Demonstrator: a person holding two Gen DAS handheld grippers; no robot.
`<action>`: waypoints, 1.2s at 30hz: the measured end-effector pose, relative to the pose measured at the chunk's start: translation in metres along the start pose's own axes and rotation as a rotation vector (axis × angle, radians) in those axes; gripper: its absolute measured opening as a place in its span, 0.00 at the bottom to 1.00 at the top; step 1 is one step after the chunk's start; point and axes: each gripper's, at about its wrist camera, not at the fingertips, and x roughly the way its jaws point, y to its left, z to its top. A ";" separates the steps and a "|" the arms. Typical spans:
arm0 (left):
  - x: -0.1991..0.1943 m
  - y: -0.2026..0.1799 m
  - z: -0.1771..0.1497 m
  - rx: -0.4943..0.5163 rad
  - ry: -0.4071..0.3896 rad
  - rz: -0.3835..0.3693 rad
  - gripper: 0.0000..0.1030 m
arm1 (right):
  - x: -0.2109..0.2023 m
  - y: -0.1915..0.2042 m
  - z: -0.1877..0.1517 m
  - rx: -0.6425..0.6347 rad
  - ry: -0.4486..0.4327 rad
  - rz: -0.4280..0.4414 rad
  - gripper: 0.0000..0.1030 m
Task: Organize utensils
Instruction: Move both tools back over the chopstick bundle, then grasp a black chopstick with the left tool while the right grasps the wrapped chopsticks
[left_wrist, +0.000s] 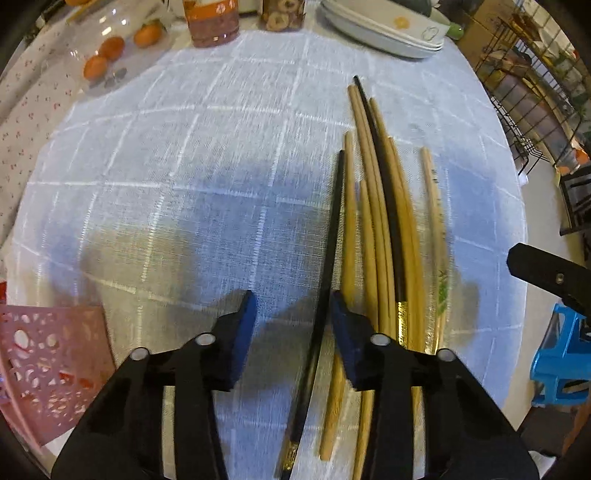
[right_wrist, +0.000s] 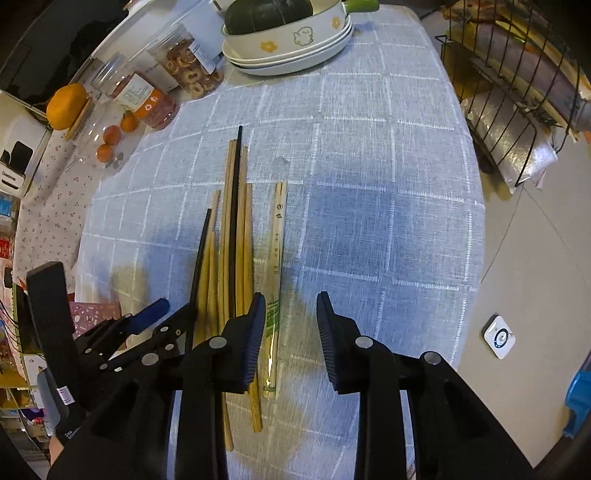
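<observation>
clearly the risk sits with the left gripper (left_wrist: 293, 314), whose blue-padded jaws stand apart around one black chopstick (left_wrist: 328, 258). the stick runs up between the pads close against the right-hand one, and that same pad lies over the edge of the wooden chopsticks (left_wrist: 373, 206) fanned on the checked tablecloth (left_wrist: 184, 166). if the jaws close from here, the off-centre stick may roll or pivot rather than seat squarely, and the pad could drag a neighbouring wooden stick along or scatter the bundle. a second black chopstick (left_wrist: 384, 184) lies among the wooden ones, so pairing it later means disturbing the pile again.

the right gripper (right_wrist: 291, 317) is open too, holding nothing, hovering over the cloth with its left pad above the wrapped disposable pair (right_wrist: 277, 251), just beside the bundle. a close here would likely catch only the wrapper's edge, which looks slippery. both grippers work near each other, so they could collide. the pink perforated basket (left_wrist: 55, 354) waits at the left, well apart from the sticks.
</observation>
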 end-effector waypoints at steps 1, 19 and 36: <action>0.000 -0.002 0.000 0.013 -0.008 0.007 0.31 | 0.001 0.001 0.001 -0.001 -0.002 0.001 0.28; -0.079 0.017 -0.020 -0.016 -0.203 -0.093 0.04 | 0.035 0.004 0.018 0.009 0.029 0.018 0.21; -0.153 0.027 -0.031 0.003 -0.415 -0.134 0.04 | 0.032 0.044 0.031 -0.091 -0.049 -0.075 0.05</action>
